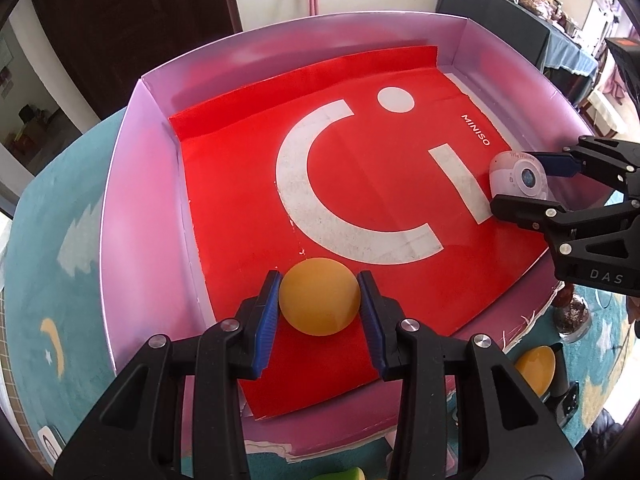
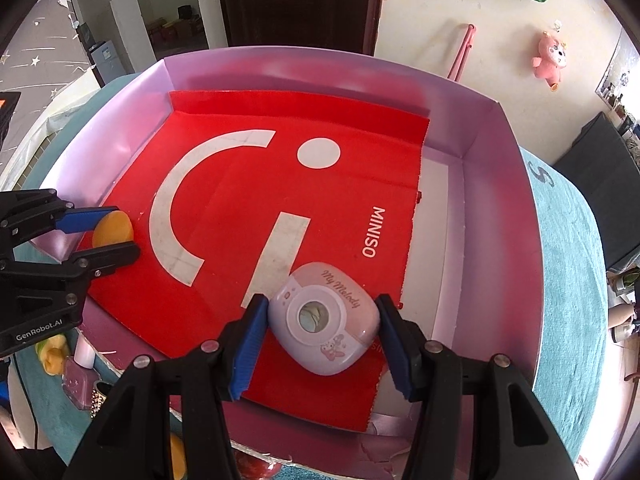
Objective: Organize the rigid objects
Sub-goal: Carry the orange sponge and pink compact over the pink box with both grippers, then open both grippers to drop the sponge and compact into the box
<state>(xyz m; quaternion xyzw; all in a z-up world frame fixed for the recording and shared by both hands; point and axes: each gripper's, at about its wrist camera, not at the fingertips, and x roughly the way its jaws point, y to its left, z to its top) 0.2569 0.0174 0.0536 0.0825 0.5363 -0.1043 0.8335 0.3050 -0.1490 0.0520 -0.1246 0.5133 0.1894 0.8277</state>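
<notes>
A shallow pink box lined with a red MINISO sheet lies on a teal cloth. My left gripper is shut on a yellow round disc at the box's near left side, low over the red sheet. My right gripper is shut on a pink and lilac My Melody toy camera at the box's near right side, close to the sheet.
Outside the box's near edge lie another yellow disc, a dark studded ornament, a small purple case and a yellow toy. The teal cloth surrounds the box. A wall and dark door stand behind.
</notes>
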